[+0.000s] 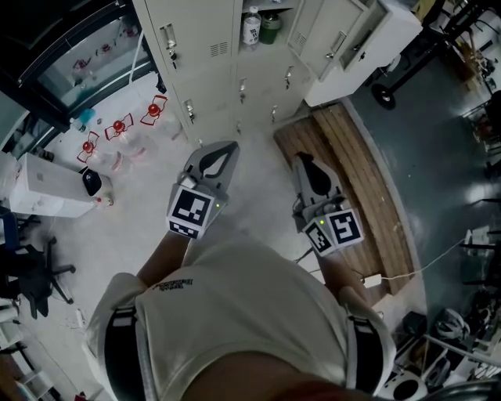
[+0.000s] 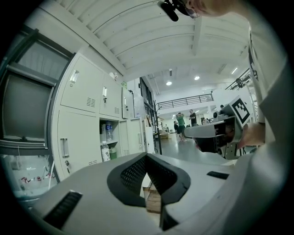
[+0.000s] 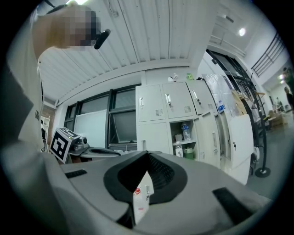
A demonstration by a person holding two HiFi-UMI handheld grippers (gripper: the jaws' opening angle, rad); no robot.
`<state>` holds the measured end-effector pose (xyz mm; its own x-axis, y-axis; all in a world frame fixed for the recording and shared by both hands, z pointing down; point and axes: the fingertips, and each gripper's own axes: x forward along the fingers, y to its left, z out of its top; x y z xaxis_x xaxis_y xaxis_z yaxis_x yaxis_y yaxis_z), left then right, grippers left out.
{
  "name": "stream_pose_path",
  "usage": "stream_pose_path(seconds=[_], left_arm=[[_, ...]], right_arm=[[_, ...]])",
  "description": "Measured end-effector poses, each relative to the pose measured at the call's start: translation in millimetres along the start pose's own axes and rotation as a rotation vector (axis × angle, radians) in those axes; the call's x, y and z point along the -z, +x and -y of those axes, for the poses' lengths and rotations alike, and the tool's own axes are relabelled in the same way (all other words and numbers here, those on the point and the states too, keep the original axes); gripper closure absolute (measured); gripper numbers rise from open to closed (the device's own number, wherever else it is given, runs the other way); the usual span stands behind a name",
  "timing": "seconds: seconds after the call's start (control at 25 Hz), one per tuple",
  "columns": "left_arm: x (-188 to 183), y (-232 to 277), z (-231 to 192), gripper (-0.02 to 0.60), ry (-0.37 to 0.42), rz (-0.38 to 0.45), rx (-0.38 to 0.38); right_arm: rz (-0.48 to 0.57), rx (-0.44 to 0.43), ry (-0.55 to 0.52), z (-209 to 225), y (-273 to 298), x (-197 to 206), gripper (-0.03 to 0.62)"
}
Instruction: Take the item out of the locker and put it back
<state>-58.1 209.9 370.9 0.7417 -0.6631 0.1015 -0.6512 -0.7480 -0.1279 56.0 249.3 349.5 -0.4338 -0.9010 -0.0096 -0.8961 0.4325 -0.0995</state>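
Observation:
An open locker compartment [image 1: 262,23] holds a clear water bottle [image 1: 251,27] and a green jar [image 1: 270,27]. The same bottle [image 3: 178,149] and jar [image 3: 188,151] stand on the lower shelf in the right gripper view, with another bottle [image 3: 185,131] on the shelf above. My left gripper [image 1: 225,149] is shut and empty, held level some way short of the lockers. My right gripper [image 1: 304,160] is beside it, also shut and holding nothing. In the left gripper view the jaws [image 2: 147,156] meet at their tips, with the bottle [image 2: 106,150] far ahead on the left.
The compartment's door [image 1: 333,35] hangs open to the right. A wooden pallet [image 1: 360,188] lies on the floor at right, with a cable and white adapter [image 1: 372,279]. A white appliance [image 1: 47,188], red items [image 1: 117,125] and an office chair [image 1: 31,274] sit left. People [image 2: 180,121] stand far off.

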Motion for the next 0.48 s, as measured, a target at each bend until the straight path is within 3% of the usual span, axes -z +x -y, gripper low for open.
stream_pose_path(seconds=[0.48], left_arm=[[6.3, 27.9, -13.4, 0.568, -0.019, 0.003, -0.025]], right_arm=[[-0.005, -0.032, 0.008, 24.4, 23.7, 7.9, 0.591]])
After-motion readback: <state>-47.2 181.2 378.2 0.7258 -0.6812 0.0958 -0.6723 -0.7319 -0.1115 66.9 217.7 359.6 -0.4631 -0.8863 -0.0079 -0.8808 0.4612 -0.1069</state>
